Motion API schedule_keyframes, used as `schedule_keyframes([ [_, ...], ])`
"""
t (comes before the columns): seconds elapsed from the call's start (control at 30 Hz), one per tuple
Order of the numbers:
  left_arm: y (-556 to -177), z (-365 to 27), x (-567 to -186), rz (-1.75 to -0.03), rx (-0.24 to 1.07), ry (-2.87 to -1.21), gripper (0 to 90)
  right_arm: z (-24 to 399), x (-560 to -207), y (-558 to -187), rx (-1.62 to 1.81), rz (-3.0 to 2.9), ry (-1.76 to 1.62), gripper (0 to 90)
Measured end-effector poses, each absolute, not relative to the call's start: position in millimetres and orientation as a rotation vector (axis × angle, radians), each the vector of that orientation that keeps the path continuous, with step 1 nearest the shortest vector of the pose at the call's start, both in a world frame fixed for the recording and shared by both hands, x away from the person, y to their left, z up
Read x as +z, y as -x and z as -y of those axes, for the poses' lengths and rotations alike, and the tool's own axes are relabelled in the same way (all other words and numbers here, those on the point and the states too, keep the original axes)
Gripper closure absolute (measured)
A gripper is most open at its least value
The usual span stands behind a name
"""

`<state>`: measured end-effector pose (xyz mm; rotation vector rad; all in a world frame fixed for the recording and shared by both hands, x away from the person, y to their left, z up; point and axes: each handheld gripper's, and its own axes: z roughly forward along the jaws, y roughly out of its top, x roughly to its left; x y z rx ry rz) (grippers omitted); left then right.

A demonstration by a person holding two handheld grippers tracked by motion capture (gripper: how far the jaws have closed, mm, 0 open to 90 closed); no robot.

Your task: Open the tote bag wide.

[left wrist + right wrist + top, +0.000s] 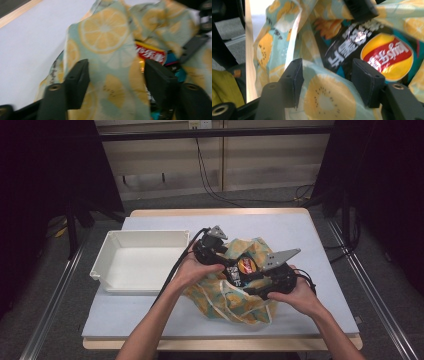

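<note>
Judging from how things lie, we are early in the work: the fruit-print bag (235,285) sits on the worktop (150,315) just beside the white tray (107,255), on the side away from its open corner, and the tray holds nothing yet. Inside the bag's mouth a black snack packet (352,50) with a red and yellow logo shows, so it has not come out. That leaves, as we read it, drawing the packet free and setting it somewhere, perhaps into the tray, though we cannot be sure of the goal.

We have the left hand-held gripper (116,75) at the edge of the bag nearer the tray; its jaws stand apart with a fold of the lemon-print cloth lying between them, and the pads do not seem to press on it. We have the right hand-held gripper (327,80) on the side of the bag farther from the tray; its jaws too stand moderately apart, straddling a cloth fold, with the packet just beyond the tips and not gripped.

So the mouth looks spread but neither tool has a hold; a fresh grasp on the packet or the cloth seems to be the next need.
</note>
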<state>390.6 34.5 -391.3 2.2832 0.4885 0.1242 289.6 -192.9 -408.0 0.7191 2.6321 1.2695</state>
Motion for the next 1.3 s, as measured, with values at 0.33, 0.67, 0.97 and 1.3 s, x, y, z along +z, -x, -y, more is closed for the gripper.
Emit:
schedule_keyframes([
  [0.33,-405.5,-40.5,-393.5,-0.543,0.063,-2.243,88.4,196.8,-425.0,-266.0,1.247,-2.741,-0.677,85.4],
  [0.67,-416.6,-42.8,-404.4,-0.594,0.009,-2.210,86.0,218.5,-439.4,-245.0,1.286,-2.723,-0.738,90.0],
  [0.97,-407.9,-42.7,-397.4,-0.546,-0.002,-2.184,75.4,232.4,-444.6,-237.2,1.241,-2.694,-0.799,90.0],
  [1.3,-389.5,-52.3,-384.9,-0.521,-0.004,-2.115,51.5,237.3,-434.9,-237.4,1.308,-2.619,-0.816,70.1],
])
